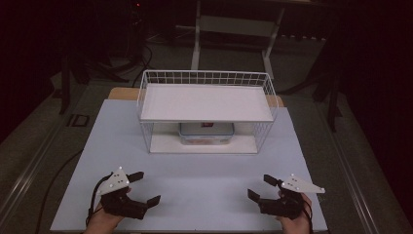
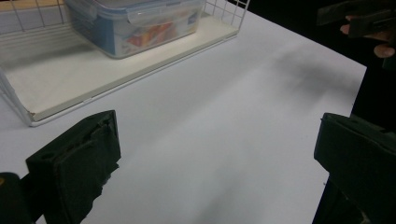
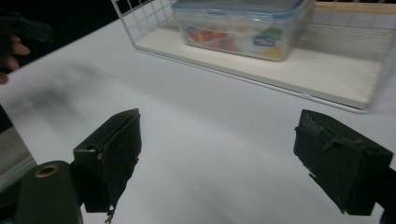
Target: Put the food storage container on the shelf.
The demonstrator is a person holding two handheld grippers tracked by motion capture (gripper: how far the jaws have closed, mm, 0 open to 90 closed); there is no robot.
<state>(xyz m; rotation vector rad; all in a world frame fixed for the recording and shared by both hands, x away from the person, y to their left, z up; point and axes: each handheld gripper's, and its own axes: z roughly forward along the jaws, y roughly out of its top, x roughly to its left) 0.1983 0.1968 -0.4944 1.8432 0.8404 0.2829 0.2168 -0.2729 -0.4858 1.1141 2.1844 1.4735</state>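
A clear plastic box with a blue-rimmed lid (image 1: 206,132) sits on the lower shelf of a white wire rack (image 1: 206,113), under its flat top shelf. The same box (image 2: 133,23) shows at the top of the left gripper view, and the box (image 3: 240,25) at the top of the right gripper view; it holds something orange. My left gripper (image 1: 145,187) hovers open over the near left of the white table (image 1: 204,180). My right gripper (image 1: 260,187) hovers open at the near right. Both sets of jaws are wide apart with nothing between them.
The rack's lower shelf (image 2: 70,79) has bare room on both sides of the box. The table's edges drop to a dark floor. A table frame (image 1: 234,29) stands behind. In the left gripper view, the other hand (image 2: 373,32) shows at top right.
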